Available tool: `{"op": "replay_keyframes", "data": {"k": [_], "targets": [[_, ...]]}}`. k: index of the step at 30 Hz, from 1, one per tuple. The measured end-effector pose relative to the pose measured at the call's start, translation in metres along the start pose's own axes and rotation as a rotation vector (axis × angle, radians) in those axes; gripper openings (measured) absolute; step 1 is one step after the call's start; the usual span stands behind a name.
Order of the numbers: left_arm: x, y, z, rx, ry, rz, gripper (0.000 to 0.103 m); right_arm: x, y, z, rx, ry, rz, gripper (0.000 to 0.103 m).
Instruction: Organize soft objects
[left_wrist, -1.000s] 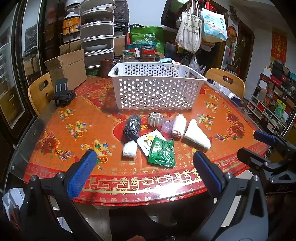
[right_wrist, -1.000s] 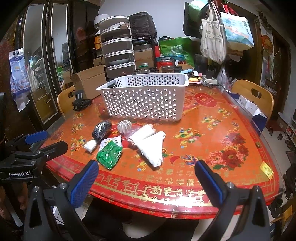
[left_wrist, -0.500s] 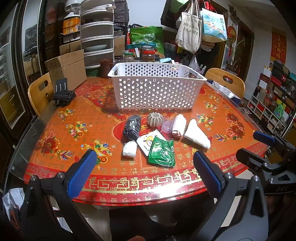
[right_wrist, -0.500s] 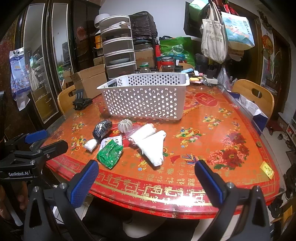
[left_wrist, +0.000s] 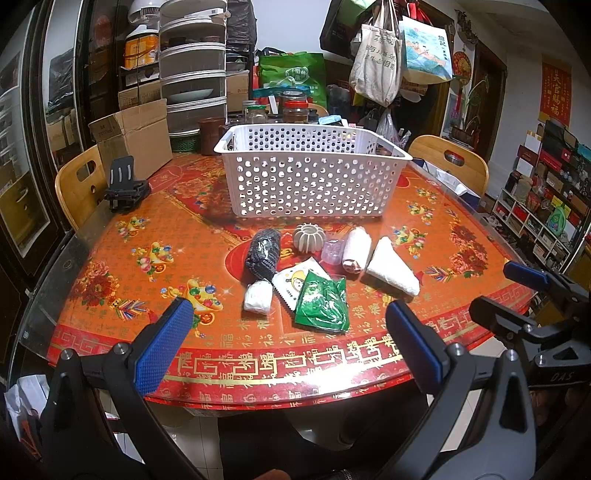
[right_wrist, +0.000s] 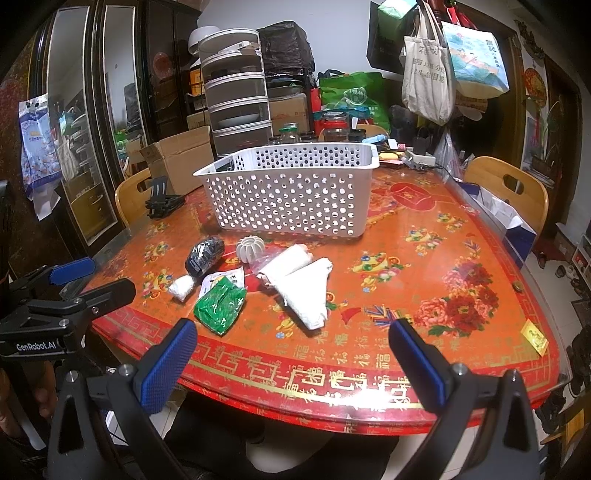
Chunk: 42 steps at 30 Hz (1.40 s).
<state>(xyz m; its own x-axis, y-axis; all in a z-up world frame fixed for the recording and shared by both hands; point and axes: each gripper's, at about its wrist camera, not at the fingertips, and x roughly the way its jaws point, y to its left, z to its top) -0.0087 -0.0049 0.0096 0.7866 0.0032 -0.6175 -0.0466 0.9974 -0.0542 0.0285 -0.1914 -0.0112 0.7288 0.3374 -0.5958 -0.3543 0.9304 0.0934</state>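
A white perforated basket (left_wrist: 314, 173) (right_wrist: 291, 192) stands on the red patterned table. In front of it lie several soft items: a dark rolled bundle (left_wrist: 263, 252) (right_wrist: 204, 256), a small white roll (left_wrist: 258, 297) (right_wrist: 181, 288), a green packet (left_wrist: 323, 302) (right_wrist: 219, 304), a white printed packet (left_wrist: 291, 279), a pinkish-white roll (left_wrist: 356, 245) (right_wrist: 284, 263), a folded white cloth (left_wrist: 391, 271) (right_wrist: 308, 291) and a ribbed grey piece (left_wrist: 309, 237) (right_wrist: 250, 248). My left gripper (left_wrist: 288, 343) is open and empty at the near table edge. My right gripper (right_wrist: 291, 356) is open and empty, right of the items.
A black phone stand (left_wrist: 123, 186) sits at the table's left. Wooden chairs (left_wrist: 79, 184) (right_wrist: 511, 188) flank the table. A cardboard box (left_wrist: 129, 136), jars (left_wrist: 295, 109) and stacked drawers stand behind the basket. A yellow tag (right_wrist: 533, 334) lies at the right edge.
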Motion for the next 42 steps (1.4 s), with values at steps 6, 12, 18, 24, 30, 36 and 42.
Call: {"op": "replay_keyframes", "data": {"k": [6,12,18,24,30,36,42], "targets": [[0.0,0.0,0.0,0.0,-0.001,0.0,0.103,0.002,0.001,-0.003,-0.001,0.005,0.001,0.103],[0.0,0.0,0.0,-0.001,0.0,0.001,0.103,0.002,0.001,-0.003,0.0,0.005,0.001,0.103],[0.001,-0.002,-0.001,-0.003,0.005,0.001,0.103,0.004,0.003,-0.004,-0.004,0.01,0.003,0.103],[0.006,0.003,-0.002,-0.004,0.005,0.007,0.103,0.006,0.002,-0.003,0.001,0.016,0.005,0.103],[0.011,0.01,-0.003,0.012,-0.044,0.042,0.103,0.017,-0.001,-0.004,0.016,0.006,0.016,0.103],[0.042,0.037,-0.008,-0.05,-0.012,-0.023,0.103,0.061,-0.016,-0.009,0.066,-0.004,0.025,0.103],[0.089,0.066,-0.024,-0.084,0.077,-0.026,0.103,0.102,-0.019,-0.013,0.031,0.034,-0.07,0.103]]}}
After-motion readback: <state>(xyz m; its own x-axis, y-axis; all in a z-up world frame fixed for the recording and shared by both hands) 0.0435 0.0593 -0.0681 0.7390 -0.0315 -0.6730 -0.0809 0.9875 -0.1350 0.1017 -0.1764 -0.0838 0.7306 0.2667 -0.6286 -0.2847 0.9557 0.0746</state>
